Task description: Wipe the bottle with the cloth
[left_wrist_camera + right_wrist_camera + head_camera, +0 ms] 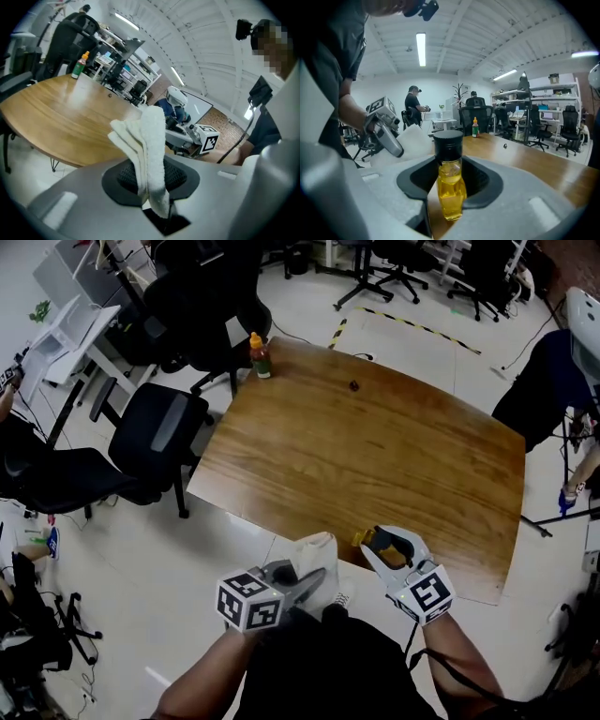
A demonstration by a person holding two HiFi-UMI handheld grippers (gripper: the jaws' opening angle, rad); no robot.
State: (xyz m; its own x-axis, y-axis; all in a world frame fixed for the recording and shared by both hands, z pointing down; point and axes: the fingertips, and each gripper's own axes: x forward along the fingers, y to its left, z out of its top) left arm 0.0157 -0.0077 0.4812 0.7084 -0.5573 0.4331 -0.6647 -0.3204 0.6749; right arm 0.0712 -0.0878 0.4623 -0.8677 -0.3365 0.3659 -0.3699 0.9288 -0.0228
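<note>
My left gripper [305,582] is shut on a folded white cloth [149,145], which sticks up from between its jaws just off the near edge of the wooden table [375,446]. To its right, my right gripper [382,546] reaches over that same edge. A small bottle of yellow liquid [450,192] with a black cap stands between its jaws. A strip of wood shows between the bottle and one jaw, so the pads do not press on it. In the head view only a bit of the bottle [360,539] shows. The cloth [316,554] is close beside it.
A sauce bottle with an orange cap [260,354] stands at the far left corner of the table, and a small dark object [354,385] lies near the far edge. Black office chairs [159,432] stand left of the table. A person [413,108] stands in the background.
</note>
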